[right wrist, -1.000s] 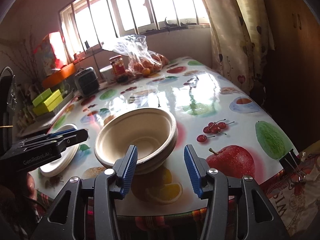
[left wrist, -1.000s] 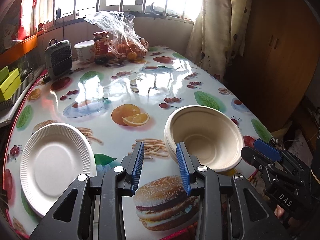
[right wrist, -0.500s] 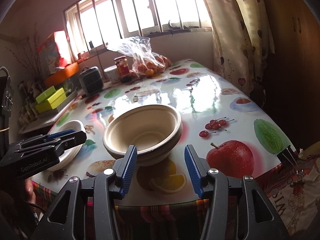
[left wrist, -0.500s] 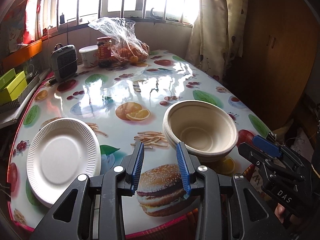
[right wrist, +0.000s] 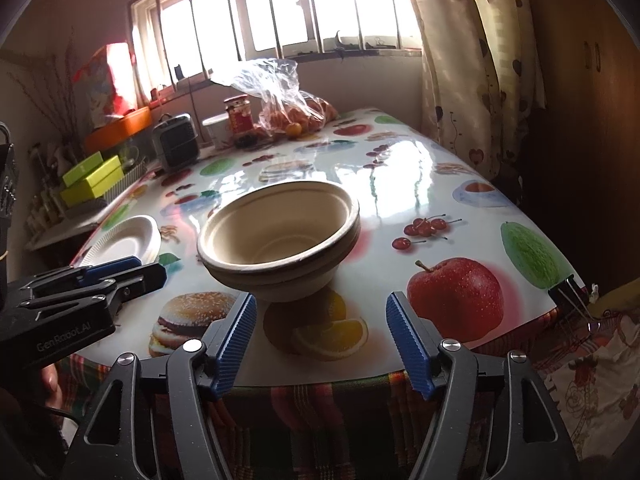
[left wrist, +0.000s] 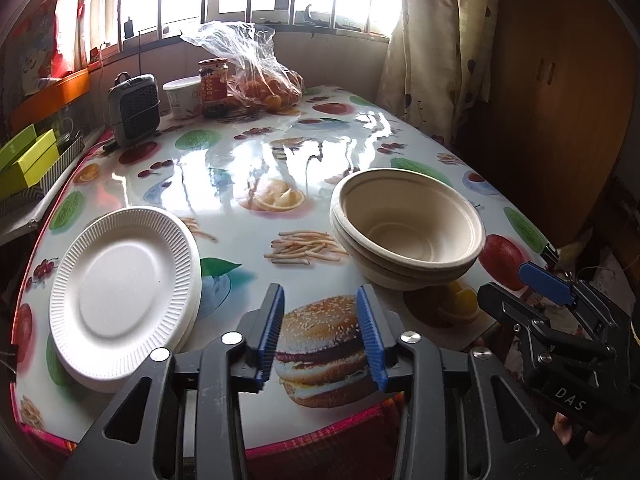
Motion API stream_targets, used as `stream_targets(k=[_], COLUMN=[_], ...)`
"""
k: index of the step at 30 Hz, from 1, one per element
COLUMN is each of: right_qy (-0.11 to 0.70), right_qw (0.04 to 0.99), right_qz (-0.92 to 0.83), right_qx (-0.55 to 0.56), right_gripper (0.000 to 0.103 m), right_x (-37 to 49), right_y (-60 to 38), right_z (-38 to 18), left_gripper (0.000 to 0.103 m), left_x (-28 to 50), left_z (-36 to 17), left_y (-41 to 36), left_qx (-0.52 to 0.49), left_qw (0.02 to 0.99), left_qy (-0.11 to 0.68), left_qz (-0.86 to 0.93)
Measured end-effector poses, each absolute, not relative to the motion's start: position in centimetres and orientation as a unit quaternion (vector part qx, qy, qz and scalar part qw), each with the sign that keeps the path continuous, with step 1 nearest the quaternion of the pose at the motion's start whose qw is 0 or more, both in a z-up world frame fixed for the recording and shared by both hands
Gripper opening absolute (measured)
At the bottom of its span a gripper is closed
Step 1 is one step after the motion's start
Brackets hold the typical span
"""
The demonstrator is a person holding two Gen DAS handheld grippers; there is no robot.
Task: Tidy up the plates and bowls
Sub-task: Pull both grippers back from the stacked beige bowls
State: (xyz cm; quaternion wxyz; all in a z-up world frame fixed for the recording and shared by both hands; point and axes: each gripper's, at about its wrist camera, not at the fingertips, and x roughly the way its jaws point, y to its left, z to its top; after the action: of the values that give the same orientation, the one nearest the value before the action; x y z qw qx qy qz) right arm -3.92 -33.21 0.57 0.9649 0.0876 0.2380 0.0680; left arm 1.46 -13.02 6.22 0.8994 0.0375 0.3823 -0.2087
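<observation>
- Your left gripper (left wrist: 320, 332) hangs over the near table edge, its jaws apart with nothing between them but the printed hamburger on the cloth; they have just been opening.
- Your right gripper (right wrist: 322, 344) also stands wide and empty; its jaws have just been opening too.
- The stack of beige bowls (right wrist: 280, 236) sits just ahead of your right fingers, clear of both pads. From the left wrist, the same stack (left wrist: 408, 228) lies ahead and to the right of your left fingers.
- The stack of white paper plates (left wrist: 124, 288) lies to the left of your left fingers, near the table edge. How many plates are in the stack, you cannot tell; the lower ones show only as rims.
- Bowl count is likewise unclear: a few nested rims show, the rest are hidden inside.
- The far rim of the plates is partly cut off by the left gripper body in the right wrist view.
- Well beyond both sets of fingers, at the window end of the table (left wrist: 360, 144): a plastic bag of oranges (left wrist: 260, 76), a jar (left wrist: 214, 88), a white tub (left wrist: 182, 96), and a small grey heater (left wrist: 134, 108).
- Window glare washes out the cloth's far half.
- The path from your fingers to both stacks lies open.
</observation>
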Motion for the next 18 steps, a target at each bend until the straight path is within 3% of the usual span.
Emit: stream_targets(k=[1,18], right_qy=[0.241,0.235], right_qw=[0.964,0.960], right_qz=[0.069,0.092], right_qx=[0.087,0.121], right_gripper=[0.070,0.070], right_x=[-3.9,-2.8], right_y=[-33.2,-34.1], right_z=[0.4,0.7], left_gripper=[0.052,0.052], left_x=[1.4,2.7], left_z=[6.1,6.0], left_y=[-12.9,-12.5], left_qx=[0.036,-0.022], left_qw=[0.899,0.887], left_qy=[0.384,0.398], left_qz=[-0.208,-0.231])
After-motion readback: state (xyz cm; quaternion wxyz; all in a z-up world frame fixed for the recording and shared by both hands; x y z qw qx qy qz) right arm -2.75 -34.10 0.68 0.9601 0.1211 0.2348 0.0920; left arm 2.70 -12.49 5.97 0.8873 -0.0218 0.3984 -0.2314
